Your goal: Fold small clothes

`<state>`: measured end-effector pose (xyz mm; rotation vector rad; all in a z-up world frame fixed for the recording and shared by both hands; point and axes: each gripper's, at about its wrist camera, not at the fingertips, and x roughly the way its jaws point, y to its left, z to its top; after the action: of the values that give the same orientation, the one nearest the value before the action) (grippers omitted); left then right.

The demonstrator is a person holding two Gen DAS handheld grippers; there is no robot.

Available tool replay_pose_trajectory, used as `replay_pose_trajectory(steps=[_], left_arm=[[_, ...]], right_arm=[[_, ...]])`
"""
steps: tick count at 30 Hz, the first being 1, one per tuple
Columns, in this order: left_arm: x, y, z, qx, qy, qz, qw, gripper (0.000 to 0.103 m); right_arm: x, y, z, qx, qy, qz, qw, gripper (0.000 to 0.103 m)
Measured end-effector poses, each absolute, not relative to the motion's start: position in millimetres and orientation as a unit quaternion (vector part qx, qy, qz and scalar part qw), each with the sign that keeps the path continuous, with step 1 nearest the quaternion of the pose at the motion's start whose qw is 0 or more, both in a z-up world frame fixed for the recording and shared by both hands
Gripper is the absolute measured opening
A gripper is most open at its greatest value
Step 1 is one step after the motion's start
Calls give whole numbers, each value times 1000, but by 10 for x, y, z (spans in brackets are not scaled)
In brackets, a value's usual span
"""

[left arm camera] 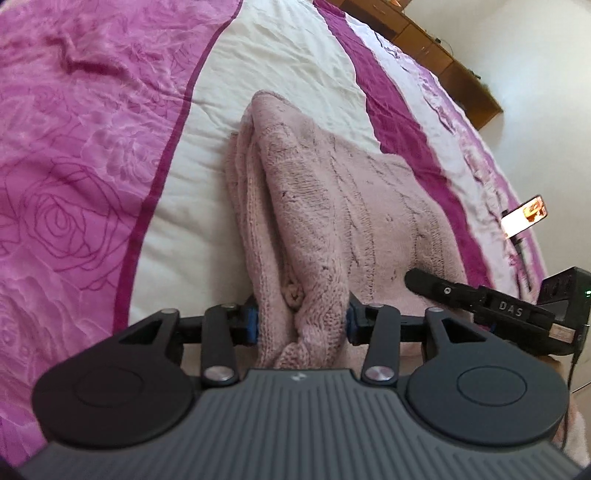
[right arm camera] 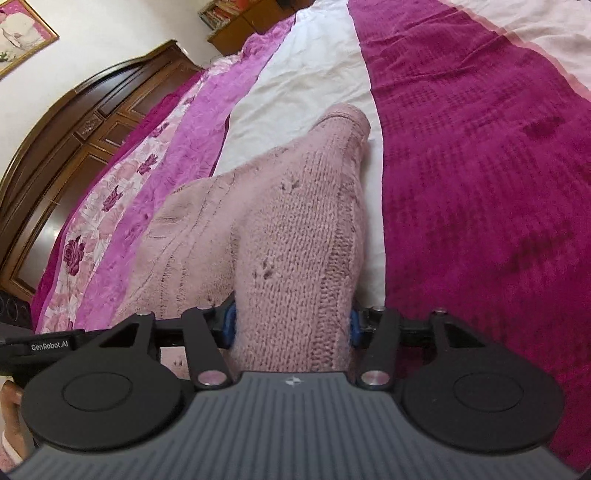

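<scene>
Pink knitted garment (left arm camera: 332, 206), cable-patterned, lying on the white stripe of a bedspread (left arm camera: 92, 155) and drawn up toward both cameras in a raised ridge. Near edge gathered into thick folds; far end resting on the white band, rounded and doubled over. Same garment (right arm camera: 295, 236) in the right wrist view, rising from the bed as a stretched column of knit, with a flatter portion spreading to its left.

Left gripper (left arm camera: 301, 319) clamped on a bunched fold of the knit, blue pads pressed against either side of the fabric, jaws narrowed to the thickness of the bundle. Right gripper (right arm camera: 290, 326) likewise closed around a wide fold, blue pads just visible at both edges of the wool, jaws held apart only by the cloth between them. Right gripper (left arm camera: 480, 299) also seen from the left wrist view, as a black body lying against the garment's right side, fingertips hidden there.

Bedspread (right arm camera: 480, 166) striped in magenta, white and rose-printed pink. Beyond the bed: dark carved wooden headboard (right arm camera: 74, 122), framed picture (right arm camera: 22, 33) on a pale wall, wooden shelf unit (left arm camera: 436, 51). Lit phone screen (left arm camera: 524, 216) near the bed's right edge. Part of a hand (right arm camera: 11, 413) at lower left of the right wrist view.
</scene>
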<state>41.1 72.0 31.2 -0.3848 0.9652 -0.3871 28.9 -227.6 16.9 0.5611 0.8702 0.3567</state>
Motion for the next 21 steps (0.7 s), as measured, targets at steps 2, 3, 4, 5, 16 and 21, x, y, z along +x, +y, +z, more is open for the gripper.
replay_pose_trajectory(steps=[2,3,4,5,16,21], left_arm=[[362,708,337,-174,454,-179,856,47],[354,684,359,-167,451,-176,859,47],[321,668,388,-157,447,-173,863,47],[273,656,420,-147,443,-169,868,47],[-303,485,624,-46,403,-93,909,60],[-468,325,526,-22,411,-72,908,60]], right_arm=[[252,-2273,193,268,413,164,855,61],[228,-2271,217,265,413,161,856,63],[203,-2254,251,259,413,158,859,66],[171,-2249,284,253,411,156,862,68],[-540,-2194,647,188,361,115,906,84],[-837,-2071,605,148,341,84,924,92]])
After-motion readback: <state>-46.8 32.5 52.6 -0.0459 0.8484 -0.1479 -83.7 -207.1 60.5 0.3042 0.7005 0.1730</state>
